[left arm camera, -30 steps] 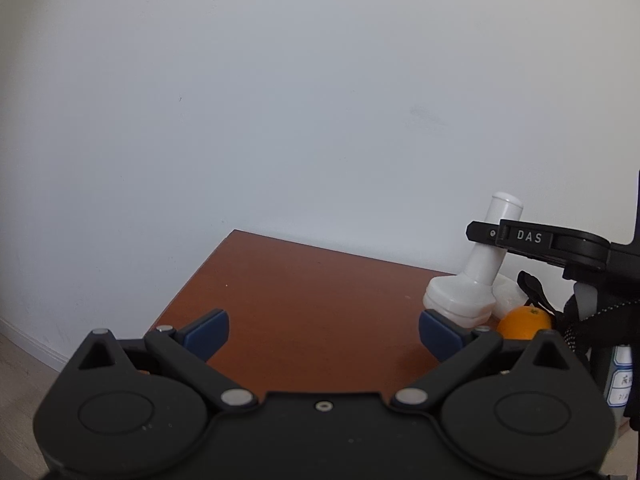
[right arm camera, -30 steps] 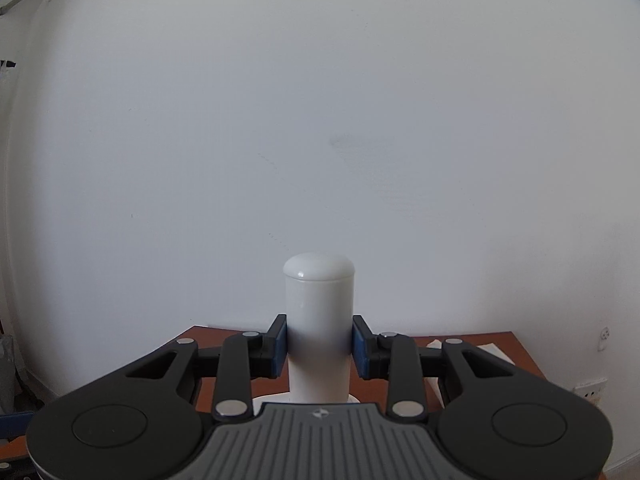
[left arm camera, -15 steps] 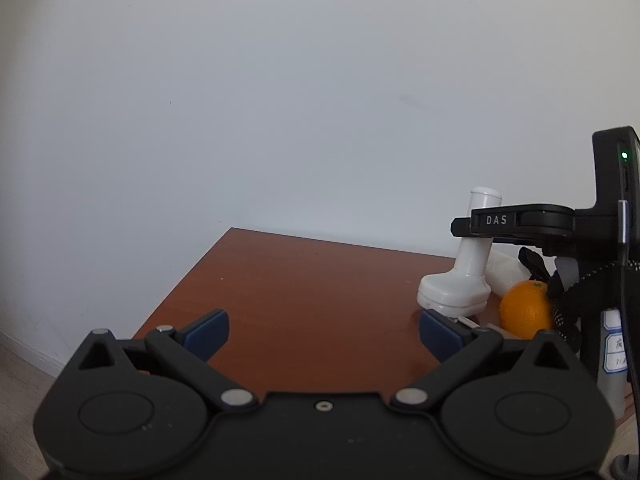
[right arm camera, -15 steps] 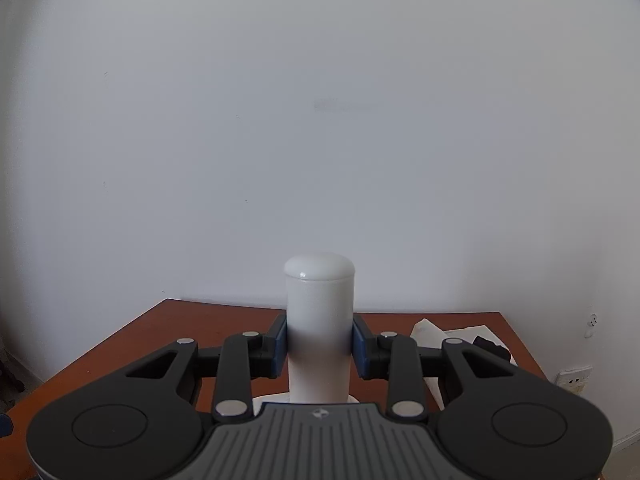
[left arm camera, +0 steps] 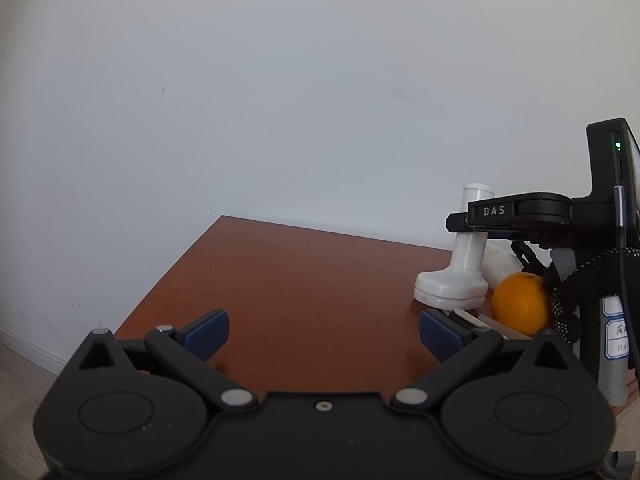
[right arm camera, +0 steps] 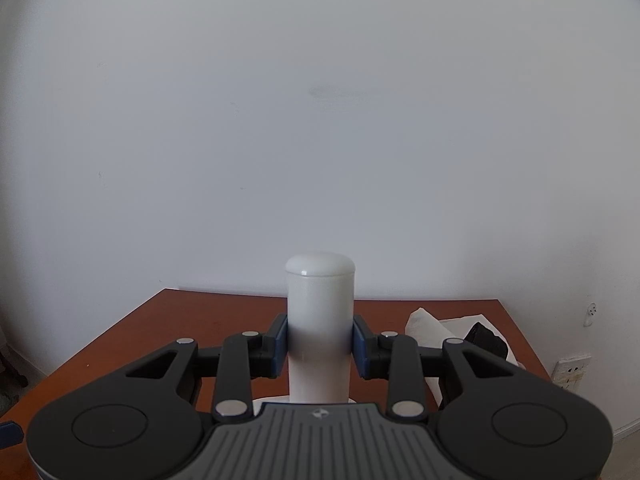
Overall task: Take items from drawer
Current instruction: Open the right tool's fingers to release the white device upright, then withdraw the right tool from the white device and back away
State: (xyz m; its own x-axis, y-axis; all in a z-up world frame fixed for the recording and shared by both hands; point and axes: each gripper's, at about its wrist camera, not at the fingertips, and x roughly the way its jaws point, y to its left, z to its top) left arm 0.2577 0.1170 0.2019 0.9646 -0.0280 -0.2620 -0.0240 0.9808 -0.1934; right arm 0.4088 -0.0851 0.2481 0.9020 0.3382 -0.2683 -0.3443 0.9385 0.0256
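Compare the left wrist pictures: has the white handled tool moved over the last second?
Yes. The white handled tool, held by the right gripper, has come down beside the orange; its base now looks set on the table.

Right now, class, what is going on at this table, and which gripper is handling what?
The right gripper is shut on the neck of a white tool with a wide flat base, held upright. Its base sits at or just above the brown table; contact cannot be confirmed. An orange lies just beside it, with a white cloth and a small black object further back. The left gripper is open and holds nothing, over the bare part of the table. No drawer is in view.
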